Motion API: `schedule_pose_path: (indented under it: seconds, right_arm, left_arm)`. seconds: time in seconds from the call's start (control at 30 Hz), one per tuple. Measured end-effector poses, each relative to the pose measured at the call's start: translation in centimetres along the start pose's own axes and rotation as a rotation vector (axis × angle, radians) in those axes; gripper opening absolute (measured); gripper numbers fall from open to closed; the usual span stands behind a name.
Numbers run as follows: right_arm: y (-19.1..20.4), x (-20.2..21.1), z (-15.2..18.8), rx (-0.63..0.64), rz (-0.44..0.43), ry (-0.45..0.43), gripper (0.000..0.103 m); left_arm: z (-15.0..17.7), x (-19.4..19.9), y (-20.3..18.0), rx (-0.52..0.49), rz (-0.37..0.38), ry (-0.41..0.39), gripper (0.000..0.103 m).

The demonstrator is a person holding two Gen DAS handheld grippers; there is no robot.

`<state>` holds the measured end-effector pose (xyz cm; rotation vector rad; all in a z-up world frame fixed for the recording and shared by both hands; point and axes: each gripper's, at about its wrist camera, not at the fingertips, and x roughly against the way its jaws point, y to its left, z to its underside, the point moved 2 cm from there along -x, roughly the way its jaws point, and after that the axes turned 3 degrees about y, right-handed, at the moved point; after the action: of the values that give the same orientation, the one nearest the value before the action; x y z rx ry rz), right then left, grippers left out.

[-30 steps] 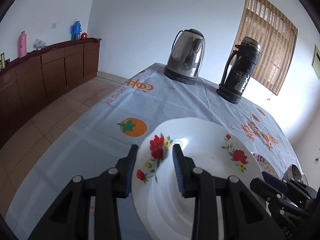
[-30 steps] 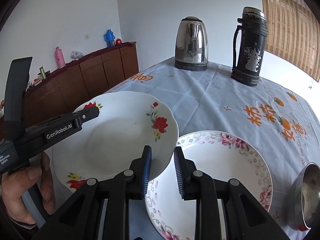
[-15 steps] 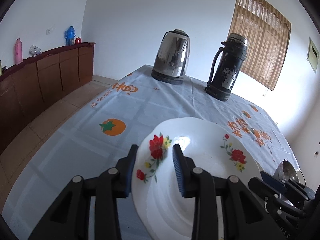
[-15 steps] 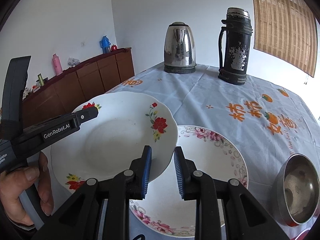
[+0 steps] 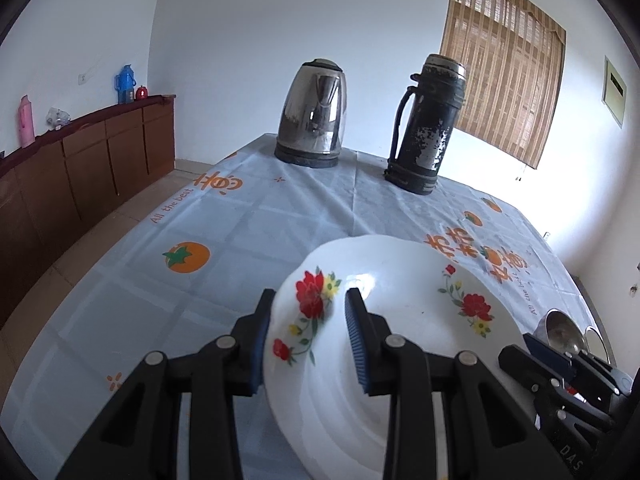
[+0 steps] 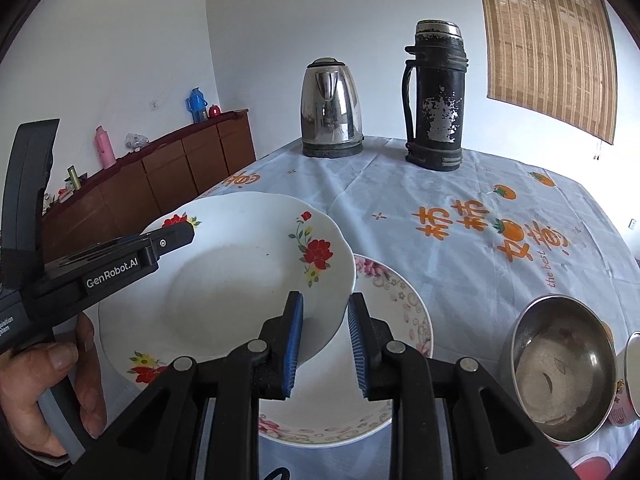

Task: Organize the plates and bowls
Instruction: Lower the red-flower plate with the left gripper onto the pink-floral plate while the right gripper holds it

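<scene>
White porcelain plate with red flowers [image 6: 224, 280] is pinched at opposite rims by left gripper [image 5: 308, 336] and right gripper [image 6: 323, 336]; keep it level, probably lowering squarely onto the pink-patterned plate [image 6: 396, 304].

1. Soft, even daylight fills both views; the white walls read bright.
2. Light comes from the right side, where the tablecloth [image 5: 516, 216] washes out near its far right edge.
3. A small glare spot sits on the white plate [image 5: 360, 280]; the kettle [image 6: 332, 120] mirrors the room.
4. Shadows are faint.
5. Fisheye bending curves the edges, with black vignette corners.
6. Focus is fairly sharp throughout.
</scene>
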<state>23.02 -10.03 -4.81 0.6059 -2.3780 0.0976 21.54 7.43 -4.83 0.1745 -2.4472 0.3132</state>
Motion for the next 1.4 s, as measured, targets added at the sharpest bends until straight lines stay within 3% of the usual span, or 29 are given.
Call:
schedule_pose_path:
  seconds: [0.6, 1.4]
  right_arm:
    - [-4.1, 1.3, 0.9, -0.059, 0.055, -0.017, 0.025]
    - [-4.9, 0.5, 1.4, -0.062, 0.111, 0.003, 0.025]
  left_arm:
    - [0.8, -1.1, -4.5, -0.042, 0.031, 0.006, 0.032]
    - [1.9, -3.0, -4.6, -0.043, 0.082, 0.016, 0.032]
